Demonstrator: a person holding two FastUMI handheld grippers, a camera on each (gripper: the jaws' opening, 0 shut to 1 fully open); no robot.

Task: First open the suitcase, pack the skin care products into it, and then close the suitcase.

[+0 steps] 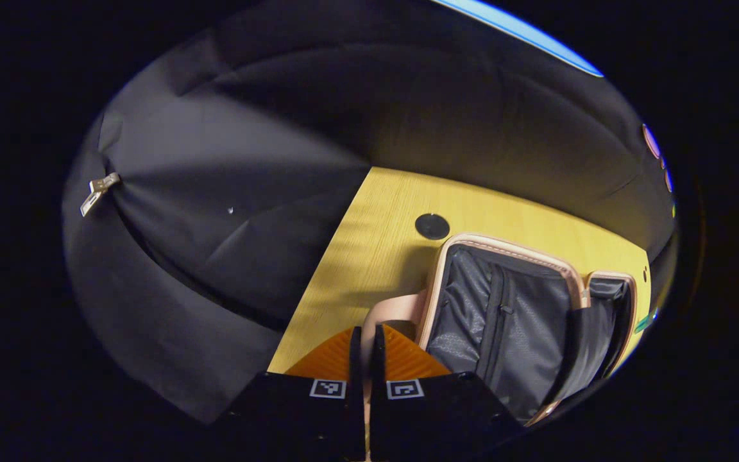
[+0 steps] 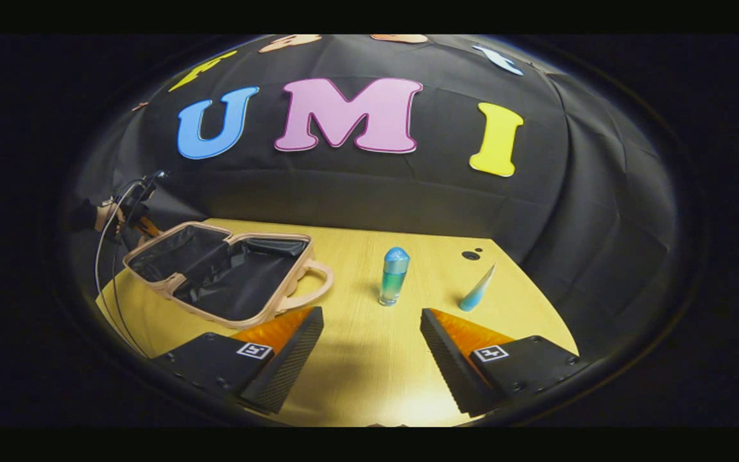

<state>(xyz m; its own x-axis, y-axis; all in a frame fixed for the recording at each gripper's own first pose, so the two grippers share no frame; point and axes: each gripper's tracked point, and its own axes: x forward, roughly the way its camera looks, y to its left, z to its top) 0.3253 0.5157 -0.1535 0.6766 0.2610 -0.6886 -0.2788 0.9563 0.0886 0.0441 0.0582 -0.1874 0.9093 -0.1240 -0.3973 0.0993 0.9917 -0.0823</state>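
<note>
Fingers of the left gripper (image 1: 365,350) stand pressed together in the left gripper view, a thin dark seam between them and nothing visibly caught there, their tips at the near edge of the open pink-trimmed suitcase with its black quilted lining (image 1: 504,321). Fingers of the right gripper (image 2: 371,333) are spread wide apart in the right gripper view, holding nothing, above bare wood.

The suitcase (image 2: 215,273) lies open and flat on the yellow wooden table (image 2: 356,366), toward the left of the right gripper view, both lined halves facing up and its looped pink handle (image 2: 318,282) pointing toward the middle of the table. No product can be seen inside either half.

Two skin care items stand apart from the case — a blue-green cylindrical bottle with a rounded blue cap (image 2: 394,276), upright near the table's centre, and, to its right, a slim blue cone-shaped container (image 2: 477,290) leaning to one side. Both are well clear of the right gripper's fingers.

At the far left of the right gripper view, a hand (image 2: 108,215) holds the other gripper just behind the suitcase, with a cable (image 2: 103,282) trailing down — black cloth wall behind. A round black grommet (image 1: 432,226) sits in the tabletop just beyond the suitcase in the left gripper view.
</note>
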